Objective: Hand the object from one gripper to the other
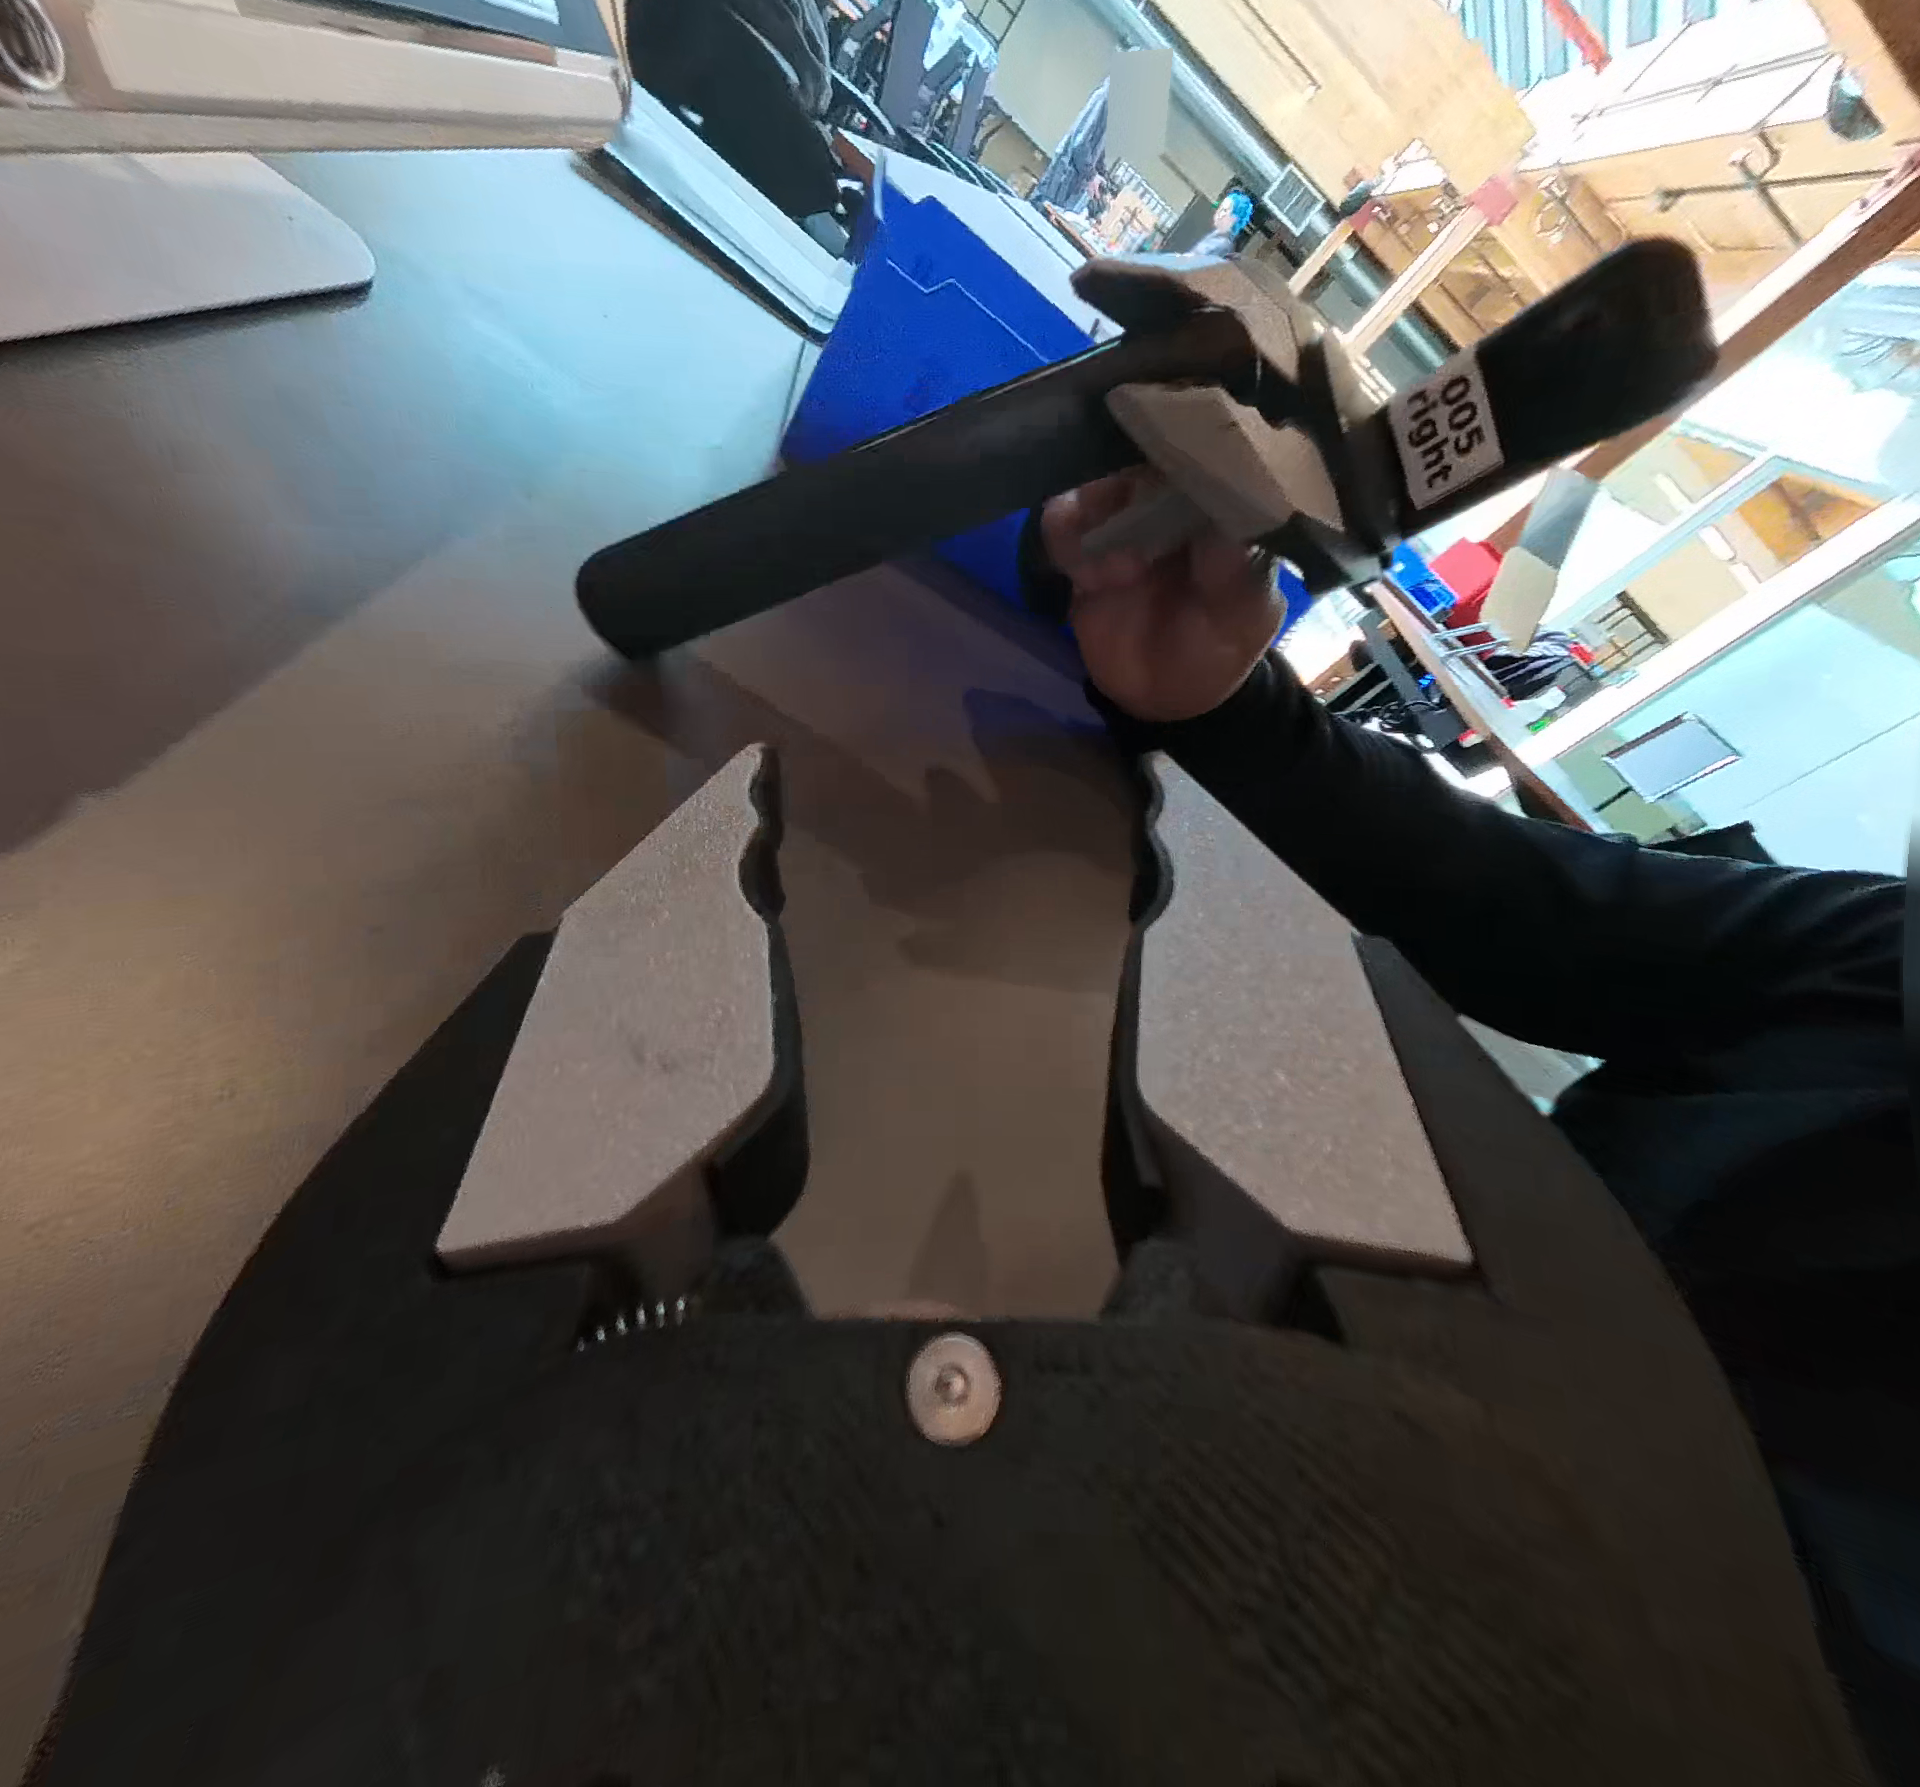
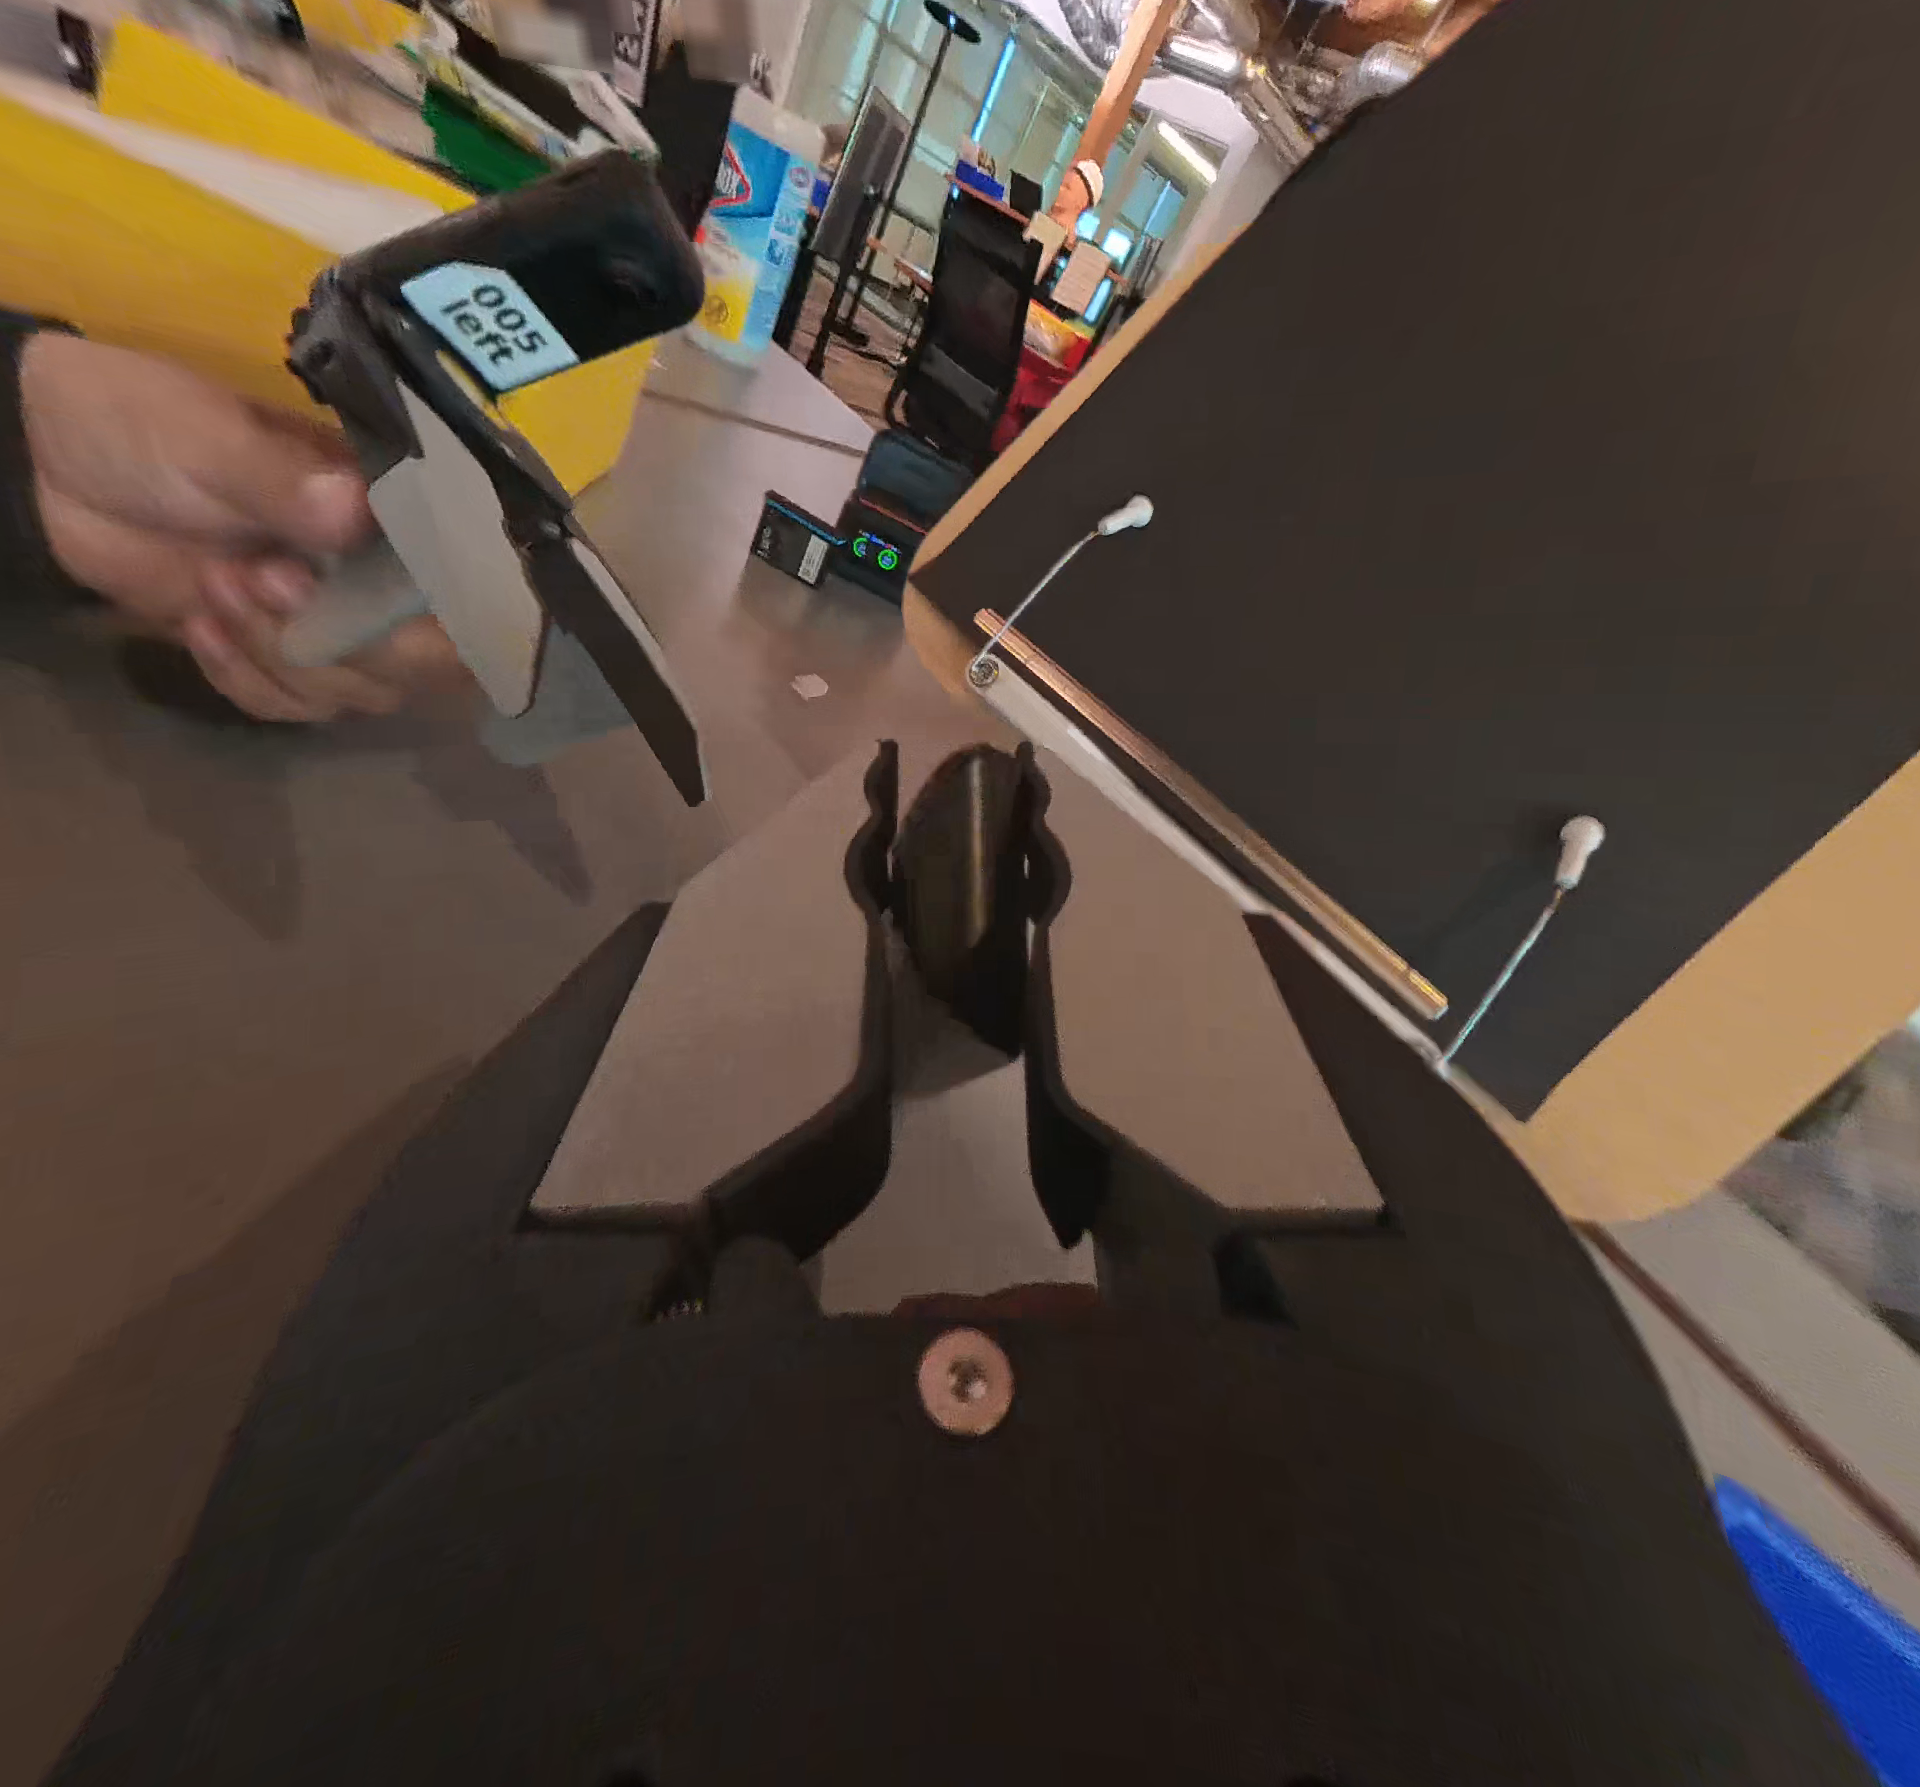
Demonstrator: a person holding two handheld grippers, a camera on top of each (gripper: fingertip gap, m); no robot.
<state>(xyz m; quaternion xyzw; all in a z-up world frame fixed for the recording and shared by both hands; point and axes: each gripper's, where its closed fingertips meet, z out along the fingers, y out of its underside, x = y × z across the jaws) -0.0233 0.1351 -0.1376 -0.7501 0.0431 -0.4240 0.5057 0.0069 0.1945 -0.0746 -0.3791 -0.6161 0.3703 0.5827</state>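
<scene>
A long black cylinder (image 1: 862, 490) is held at its upper end by my right gripper (image 1: 1127, 350). It slants down to the left, with its lower end close to the brown table (image 1: 312, 906). In the right wrist view the right gripper (image 2: 961, 802) is shut on the cylinder (image 2: 961, 875), seen end-on between the fingertips. My left gripper (image 1: 956, 812) is open and empty, low over the table, with the cylinder ahead of it and above. It also shows in the right wrist view (image 2: 603, 750), held by a hand at the left, apart from the cylinder.
A blue bin (image 1: 935, 345) stands behind the cylinder and a monitor foot (image 1: 177, 251) lies far left. A black board with a tan edge (image 2: 1455, 490) stands close on the right. A yellow bin (image 2: 187, 241), a wipes tub (image 2: 758, 220) and a small black box (image 2: 800, 548) sit farther back. Across from one pair of fingers to the other is roughly 10 centimeters.
</scene>
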